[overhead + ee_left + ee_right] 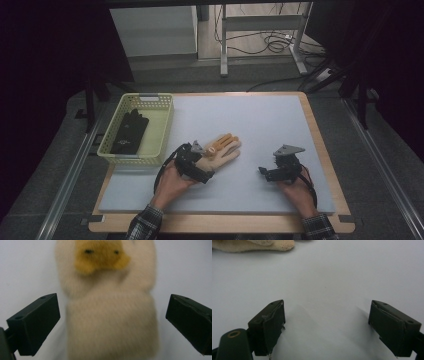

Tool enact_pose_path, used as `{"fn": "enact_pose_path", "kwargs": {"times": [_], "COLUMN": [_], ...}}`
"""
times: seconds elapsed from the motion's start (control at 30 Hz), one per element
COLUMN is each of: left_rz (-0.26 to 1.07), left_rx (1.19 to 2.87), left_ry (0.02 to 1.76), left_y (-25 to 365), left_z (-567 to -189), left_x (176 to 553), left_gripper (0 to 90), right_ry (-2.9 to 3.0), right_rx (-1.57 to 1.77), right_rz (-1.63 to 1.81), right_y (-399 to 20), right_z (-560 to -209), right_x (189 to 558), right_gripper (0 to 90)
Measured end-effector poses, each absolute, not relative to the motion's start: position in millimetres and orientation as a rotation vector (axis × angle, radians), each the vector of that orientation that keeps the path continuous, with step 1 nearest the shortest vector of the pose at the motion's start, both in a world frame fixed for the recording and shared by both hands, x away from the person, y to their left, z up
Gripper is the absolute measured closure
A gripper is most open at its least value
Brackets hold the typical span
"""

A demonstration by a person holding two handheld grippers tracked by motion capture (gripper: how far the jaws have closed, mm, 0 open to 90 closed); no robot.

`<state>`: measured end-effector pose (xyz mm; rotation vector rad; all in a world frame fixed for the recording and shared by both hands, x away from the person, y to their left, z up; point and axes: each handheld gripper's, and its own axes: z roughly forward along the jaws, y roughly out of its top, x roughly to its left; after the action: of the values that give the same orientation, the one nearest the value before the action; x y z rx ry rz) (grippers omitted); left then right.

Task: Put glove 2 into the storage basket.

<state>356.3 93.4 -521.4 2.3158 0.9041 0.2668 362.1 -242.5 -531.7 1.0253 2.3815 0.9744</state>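
A cream knitted glove [221, 151] with orange patches lies flat on the grey mat, fingers pointing to the far right. My left gripper [200, 167] is at the glove's cuff, open, one jaw on each side of the cuff [111, 327] and not closed on it. My right gripper [268, 172] hovers open over bare mat [324, 290] to the right, with nothing between its jaws; the glove's edge [262, 245] lies beyond it. A black glove [129, 131] lies inside the yellow-green basket [162, 131].
The basket stands on the table's left edge, beside the mat. The mat [260, 120] covers most of the wooden table top [327, 165]. Beyond the far edge stand desk legs and cables on the floor.
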Motion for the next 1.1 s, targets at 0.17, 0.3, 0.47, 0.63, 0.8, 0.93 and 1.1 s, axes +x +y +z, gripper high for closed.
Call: {"fn": "enact_pose_path", "kwargs": {"times": [0.17,0.3,0.47,0.63,0.8,0.93,1.1], "left_rz": [0.247,0.243,0.225,0.197,0.123,0.148,0.173], "left_rx": [2.353,2.365,2.393,2.395,2.373,2.374,2.353], "left_ry": [0.923,0.923,0.897,0.946,0.94,0.947,0.985], "left_y": [81.8,76.9,73.6,74.5,76.4,76.1,81.2], "left_z": [-531.2,-532.5,-526.1,-519.3,-515.9,-510.7,-497.8], "left_x": [373.9,380.7,383.9,383.7,382.9,383.2,389.3], "left_gripper": [0.0,1.8,15.9,42.9,64.1,67.0,67.0], "right_ry": [2.381,2.382,2.383,2.383,2.382,2.383,2.383], "right_rx": [1.026,1.026,1.025,1.025,1.026,1.027,1.026], "right_rz": [0.975,0.975,0.975,0.974,0.975,0.974,0.975], "right_y": [-242.6,-242.6,-242.7,-242.7,-242.6,-242.6,-242.6], "right_z": [-531.8,-531.8,-531.8,-531.8,-531.8,-531.8,-531.8], "right_x": [362.2,362.2,362.4,362.3,362.2,362.2,362.2], "right_gripper": [13.6,13.6,13.6,13.6,13.6,13.6,13.6]}}
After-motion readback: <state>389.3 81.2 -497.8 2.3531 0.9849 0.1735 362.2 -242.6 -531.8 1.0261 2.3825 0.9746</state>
